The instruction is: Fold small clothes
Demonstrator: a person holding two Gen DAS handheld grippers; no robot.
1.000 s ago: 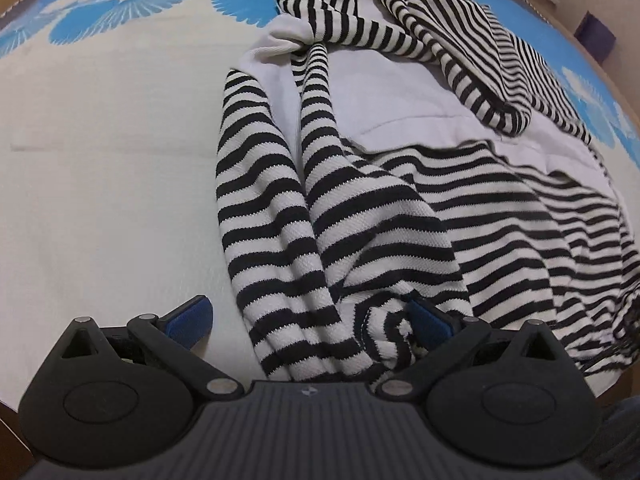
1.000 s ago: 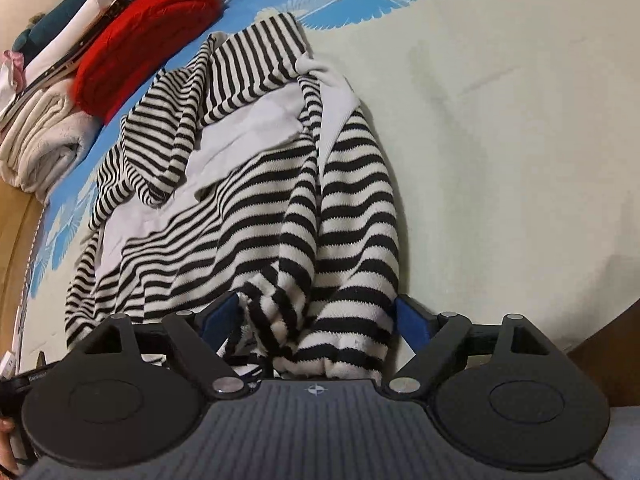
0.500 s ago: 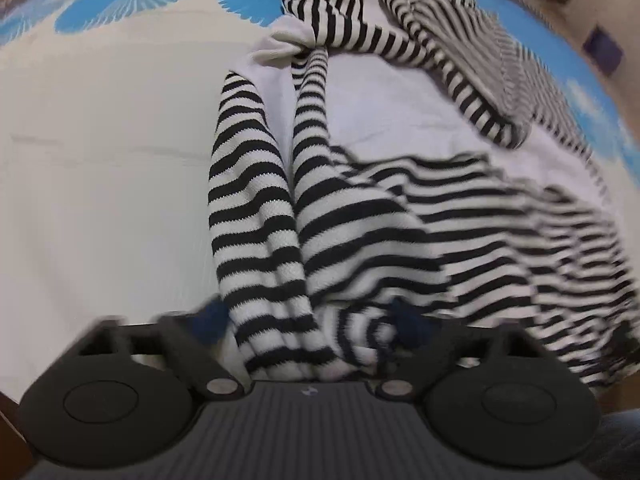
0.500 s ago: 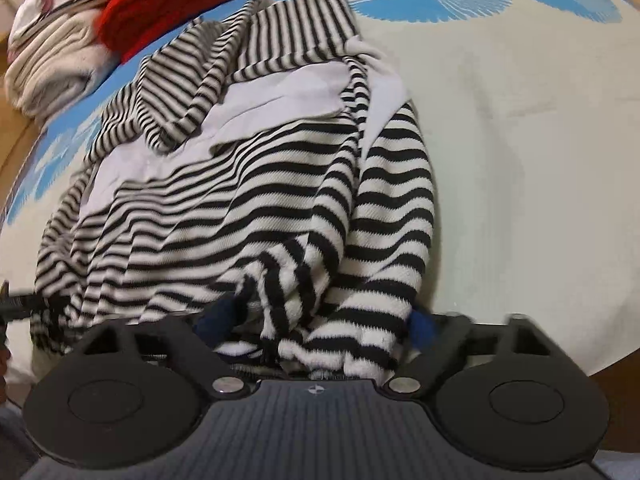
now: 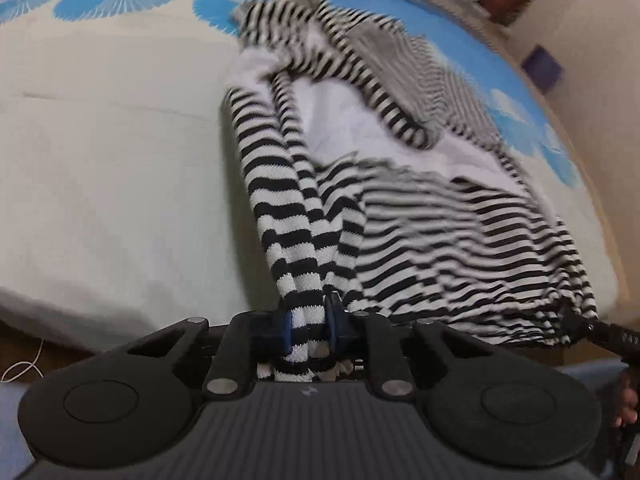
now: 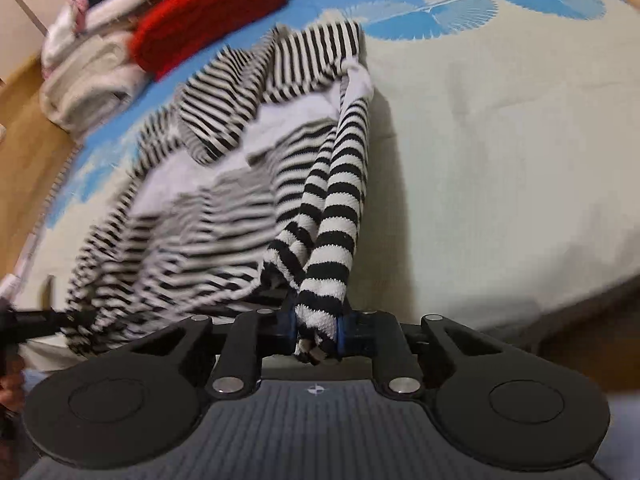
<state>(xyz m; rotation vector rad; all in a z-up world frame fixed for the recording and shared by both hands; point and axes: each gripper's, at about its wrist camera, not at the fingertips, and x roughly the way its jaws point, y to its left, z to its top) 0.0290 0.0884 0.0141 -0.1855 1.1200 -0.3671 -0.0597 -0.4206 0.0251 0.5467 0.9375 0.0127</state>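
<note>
A black-and-white striped knit garment (image 5: 432, 216) with a plain white panel lies crumpled on the bed. My left gripper (image 5: 309, 328) is closing, its blue pads pinching one bunched corner of the hem, which is lifted off the sheet. My right gripper (image 6: 317, 328) is closing too, its pads pressed on the other bunched corner of the striped garment (image 6: 224, 208). The cloth stretches taut from each grip up toward the far end. In the left wrist view the other gripper's black tip (image 5: 592, 328) shows at the right edge.
The bed has a cream sheet (image 5: 112, 168) with blue fan prints along the far side. A red knit piece (image 6: 208, 32) and folded pale clothes (image 6: 88, 80) are stacked at the far left. The bed's near edge and wooden floor (image 6: 24, 128) show.
Both grippers went from open around the hem corners to clamped on them. Both have risen and pulled back, lifting the near edge of the garment off the sheet.
</note>
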